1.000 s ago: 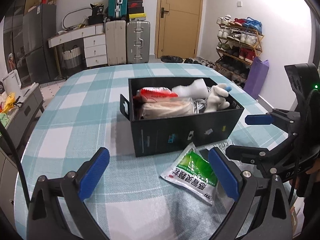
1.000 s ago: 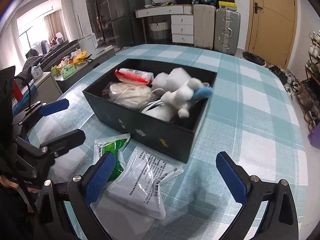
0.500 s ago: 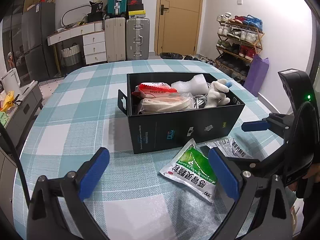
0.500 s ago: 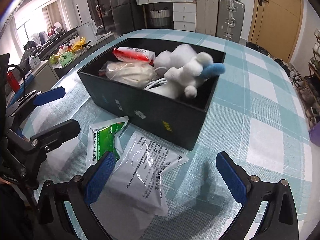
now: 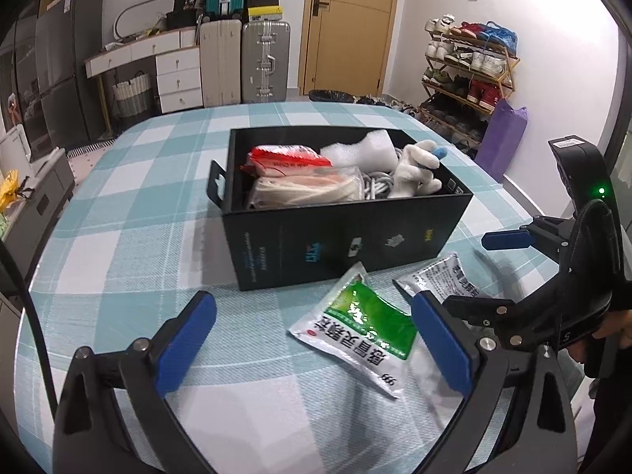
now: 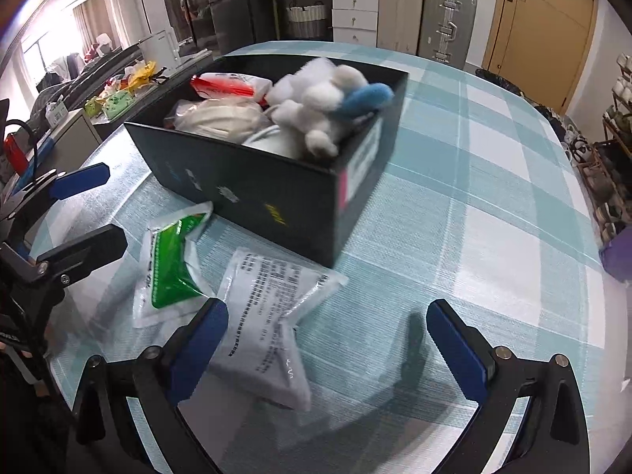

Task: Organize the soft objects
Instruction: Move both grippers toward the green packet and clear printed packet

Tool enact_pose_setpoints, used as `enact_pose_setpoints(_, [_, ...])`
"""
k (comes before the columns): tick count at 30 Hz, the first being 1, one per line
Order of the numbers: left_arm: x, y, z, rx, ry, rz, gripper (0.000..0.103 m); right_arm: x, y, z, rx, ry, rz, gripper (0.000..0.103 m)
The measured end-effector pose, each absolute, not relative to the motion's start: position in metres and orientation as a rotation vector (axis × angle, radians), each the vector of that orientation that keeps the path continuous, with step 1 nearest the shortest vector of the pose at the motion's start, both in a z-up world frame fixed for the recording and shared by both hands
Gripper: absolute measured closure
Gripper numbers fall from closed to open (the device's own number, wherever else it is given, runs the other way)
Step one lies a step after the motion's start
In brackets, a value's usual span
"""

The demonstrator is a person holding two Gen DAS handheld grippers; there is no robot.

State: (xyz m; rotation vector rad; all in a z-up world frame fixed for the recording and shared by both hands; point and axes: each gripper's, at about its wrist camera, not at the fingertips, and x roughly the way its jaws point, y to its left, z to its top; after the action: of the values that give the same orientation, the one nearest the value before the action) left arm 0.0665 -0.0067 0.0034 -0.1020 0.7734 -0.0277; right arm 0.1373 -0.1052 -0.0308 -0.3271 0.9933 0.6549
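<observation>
A black box (image 5: 347, 237) stands on the checked table and holds a red-and-white packet (image 5: 284, 160), a bagged beige item (image 5: 308, 189), white foam (image 5: 363, 150) and a white plush toy (image 5: 414, 170). In front of it lie a green-and-white packet (image 5: 359, 324) and a clear white packet (image 6: 268, 316). My left gripper (image 5: 316, 339) is open and empty, low over the table just left of the green packet. My right gripper (image 6: 328, 347) is open and empty, with its left finger over the white packet. The box (image 6: 252, 189) and green packet (image 6: 170, 264) show in the right wrist view too.
The teal checked tablecloth (image 5: 118, 213) runs to rounded edges. Beyond the table are suitcases (image 5: 245, 63), a drawer unit (image 5: 177, 75), a door (image 5: 347, 27) and a shoe rack (image 5: 466, 79). The right gripper's body (image 5: 553, 300) stands to the right of the packets.
Both grippers have dropped lower and moved closer to the packets. The right gripper has swung to the box's right corner. Nothing on the table has moved.
</observation>
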Motion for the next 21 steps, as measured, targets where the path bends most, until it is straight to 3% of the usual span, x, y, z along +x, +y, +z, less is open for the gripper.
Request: enact_pose_setpoints(21, [0.085, -0.02, -0.02, -0.139, 0.917, 0.017, 0.003, 0.133, -0.116, -0.03, -0.347, 0.993, 0.666, 0.001])
